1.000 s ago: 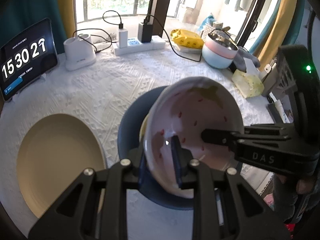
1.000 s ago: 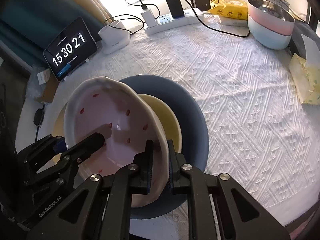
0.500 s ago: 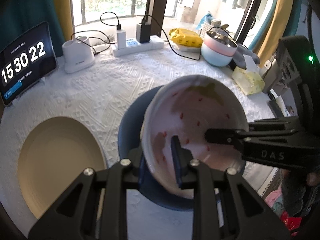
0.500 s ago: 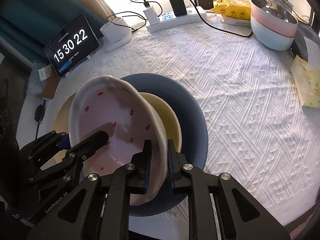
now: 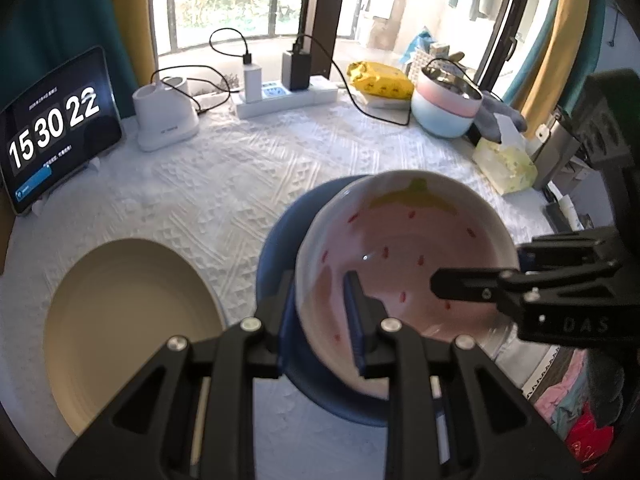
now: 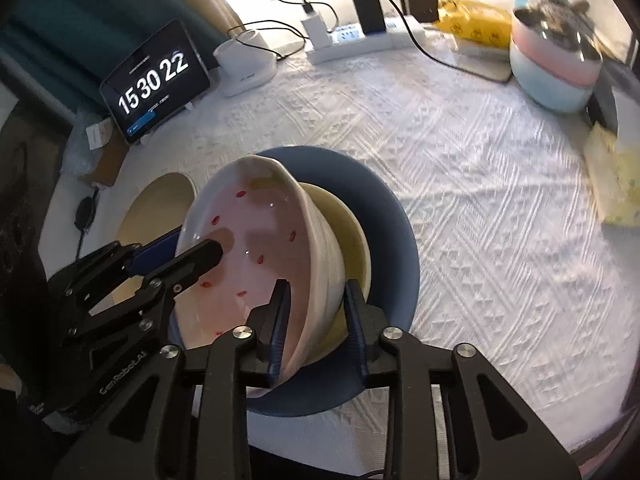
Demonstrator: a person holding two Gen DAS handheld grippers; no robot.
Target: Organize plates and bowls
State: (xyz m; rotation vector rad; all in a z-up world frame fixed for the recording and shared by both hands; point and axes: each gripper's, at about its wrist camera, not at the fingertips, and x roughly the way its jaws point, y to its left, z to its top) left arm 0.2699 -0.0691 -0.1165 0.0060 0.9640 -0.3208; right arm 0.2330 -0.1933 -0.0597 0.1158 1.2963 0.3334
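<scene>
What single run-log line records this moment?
left gripper: shut on strawberry bowl | right gripper: open around rim | bowl over yellow bowl in blue plate

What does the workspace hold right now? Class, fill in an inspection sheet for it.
Surface: round table under a white textured cloth.
Job's things: strawberry bowl tilted over a yellow bowl, which sits on a blue plate; beige plate alone beside them.
Clutter: tablet clock, white dock, yellow packet, pink-and-blue pot, tissue box.
Grippers: left gripper clamped on the strawberry bowl's rim; right gripper straddles the opposite rim, jaws apart.
Cables: power strip with chargers; black cable trails across the cloth.
Surroundings: window behind, curtains at the sides.
</scene>
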